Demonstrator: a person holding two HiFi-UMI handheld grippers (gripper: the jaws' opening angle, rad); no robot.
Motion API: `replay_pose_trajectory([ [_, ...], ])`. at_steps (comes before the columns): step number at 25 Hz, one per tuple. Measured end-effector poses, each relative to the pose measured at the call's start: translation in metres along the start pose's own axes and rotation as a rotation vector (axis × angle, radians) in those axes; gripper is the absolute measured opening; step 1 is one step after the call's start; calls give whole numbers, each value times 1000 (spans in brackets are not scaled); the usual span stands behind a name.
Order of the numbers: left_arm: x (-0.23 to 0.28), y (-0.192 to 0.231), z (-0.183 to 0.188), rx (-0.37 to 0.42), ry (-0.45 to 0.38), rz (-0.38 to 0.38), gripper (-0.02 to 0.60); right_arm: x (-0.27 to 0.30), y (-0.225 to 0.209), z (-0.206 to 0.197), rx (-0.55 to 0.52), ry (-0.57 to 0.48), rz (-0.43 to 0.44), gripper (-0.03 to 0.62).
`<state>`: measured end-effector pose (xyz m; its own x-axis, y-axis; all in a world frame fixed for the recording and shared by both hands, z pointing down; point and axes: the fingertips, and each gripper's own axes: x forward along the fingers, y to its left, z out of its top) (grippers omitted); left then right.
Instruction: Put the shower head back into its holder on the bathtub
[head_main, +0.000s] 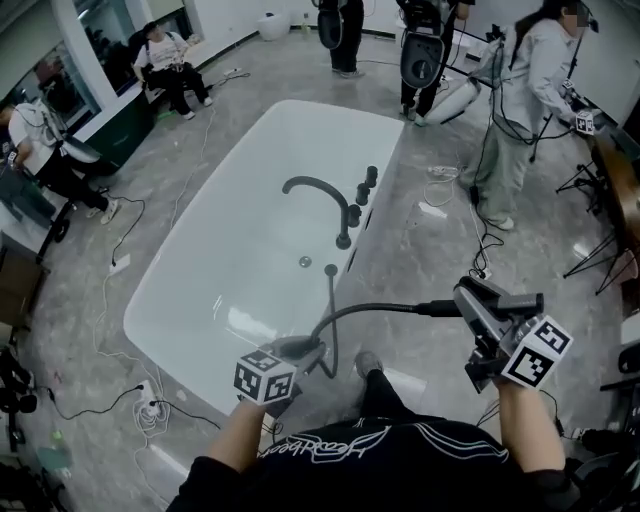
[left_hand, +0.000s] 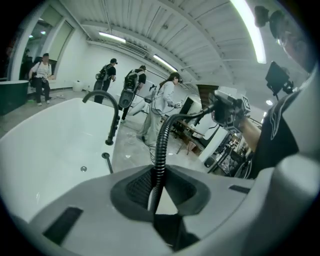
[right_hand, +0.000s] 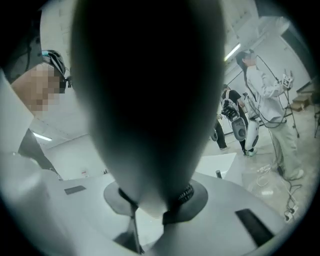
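Your left gripper is clamped on the hose at the tub's near corner, with the ribbed hose running up from between the jaws in the left gripper view. From there the hose arcs right, well short of the faucet, to your right gripper, held over the floor right of the tub. That gripper is clenched on the shower head, which fills the right gripper view, dark, hose end seated between the jaws; the head is off the tub, near your right side.
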<state>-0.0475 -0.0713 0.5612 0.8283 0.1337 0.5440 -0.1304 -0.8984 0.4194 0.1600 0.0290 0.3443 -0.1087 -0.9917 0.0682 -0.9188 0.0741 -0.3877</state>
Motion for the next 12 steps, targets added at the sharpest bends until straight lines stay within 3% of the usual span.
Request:
replay_pose_trajectory([
  [4,-19,23,49,-9,-73,83,63,13,-13,8,16,-15,49,92],
  [12,-53,50,148,82,-174,231,63,47,-40,29,89,-41,155,92],
])
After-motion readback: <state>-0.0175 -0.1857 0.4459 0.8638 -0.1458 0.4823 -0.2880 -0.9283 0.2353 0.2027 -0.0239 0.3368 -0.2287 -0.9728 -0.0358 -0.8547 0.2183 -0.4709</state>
